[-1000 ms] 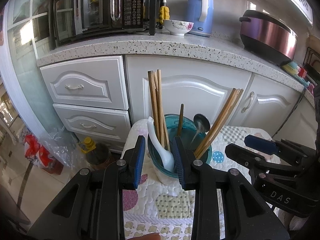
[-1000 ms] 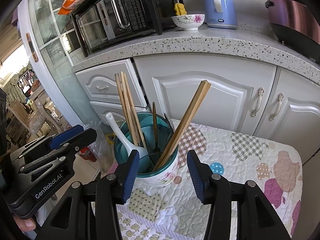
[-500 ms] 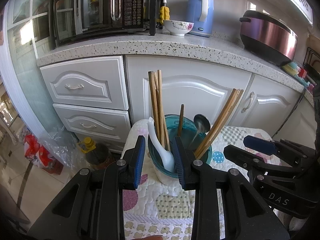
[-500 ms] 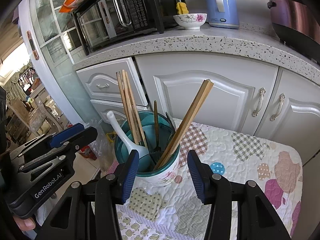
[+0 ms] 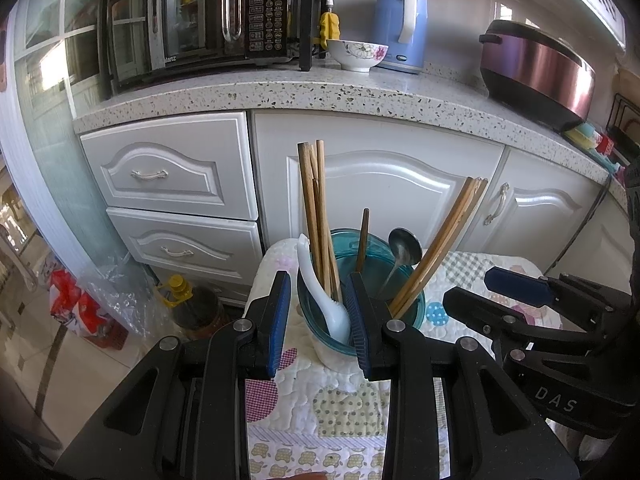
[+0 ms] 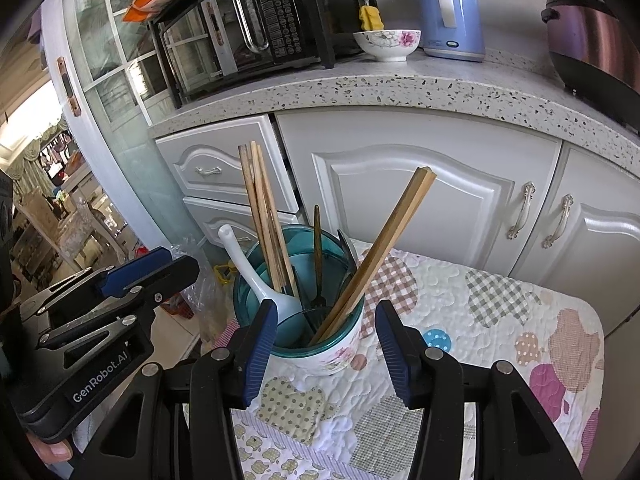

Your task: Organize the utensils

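Note:
A white floral utensil cup with a teal insert stands on a quilted patchwork cloth. It holds two bundles of wooden chopsticks, a white ceramic spoon, a metal spoon and a dark-handled fork. My left gripper hovers open just short of the cup's left side, nothing between its pads. My right gripper is open too, in front of the cup and apart from it. Each gripper shows in the other's view: left gripper, right gripper.
Behind the cloth are white cabinet doors and drawers under a speckled countertop with a microwave, a floral bowl, a blue kettle and a rice cooker. An oil bottle and plastic bags sit on the floor at left.

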The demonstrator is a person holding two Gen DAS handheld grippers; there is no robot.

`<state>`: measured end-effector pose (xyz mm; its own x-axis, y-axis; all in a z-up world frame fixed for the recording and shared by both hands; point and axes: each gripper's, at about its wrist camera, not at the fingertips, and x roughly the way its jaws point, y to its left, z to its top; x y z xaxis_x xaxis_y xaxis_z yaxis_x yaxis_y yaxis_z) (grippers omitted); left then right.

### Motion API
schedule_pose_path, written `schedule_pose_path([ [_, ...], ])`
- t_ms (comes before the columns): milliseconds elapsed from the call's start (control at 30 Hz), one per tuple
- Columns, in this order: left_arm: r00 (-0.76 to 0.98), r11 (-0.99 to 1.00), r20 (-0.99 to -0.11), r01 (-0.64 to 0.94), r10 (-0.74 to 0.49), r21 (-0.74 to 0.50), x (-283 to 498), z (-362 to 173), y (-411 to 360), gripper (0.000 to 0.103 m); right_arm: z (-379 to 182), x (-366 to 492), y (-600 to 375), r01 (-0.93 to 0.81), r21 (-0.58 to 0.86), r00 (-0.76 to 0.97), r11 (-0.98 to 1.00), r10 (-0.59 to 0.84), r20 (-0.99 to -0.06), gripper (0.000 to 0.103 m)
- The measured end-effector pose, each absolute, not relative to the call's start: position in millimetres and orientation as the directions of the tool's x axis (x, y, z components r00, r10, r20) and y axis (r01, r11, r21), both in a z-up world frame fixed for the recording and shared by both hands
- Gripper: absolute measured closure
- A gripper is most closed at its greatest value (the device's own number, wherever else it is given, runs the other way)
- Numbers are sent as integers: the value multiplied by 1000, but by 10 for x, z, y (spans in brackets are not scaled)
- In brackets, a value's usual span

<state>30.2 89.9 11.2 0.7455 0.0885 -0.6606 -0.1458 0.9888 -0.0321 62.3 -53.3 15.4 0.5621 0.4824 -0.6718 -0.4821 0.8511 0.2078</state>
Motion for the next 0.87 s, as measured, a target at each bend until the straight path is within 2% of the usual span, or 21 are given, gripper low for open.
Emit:
schedule_pose_path([
  [867,751,992,-657,-117,63,-39,294,82,875,75,68,615,-619,-471,228,561,852,489,-668,54],
])
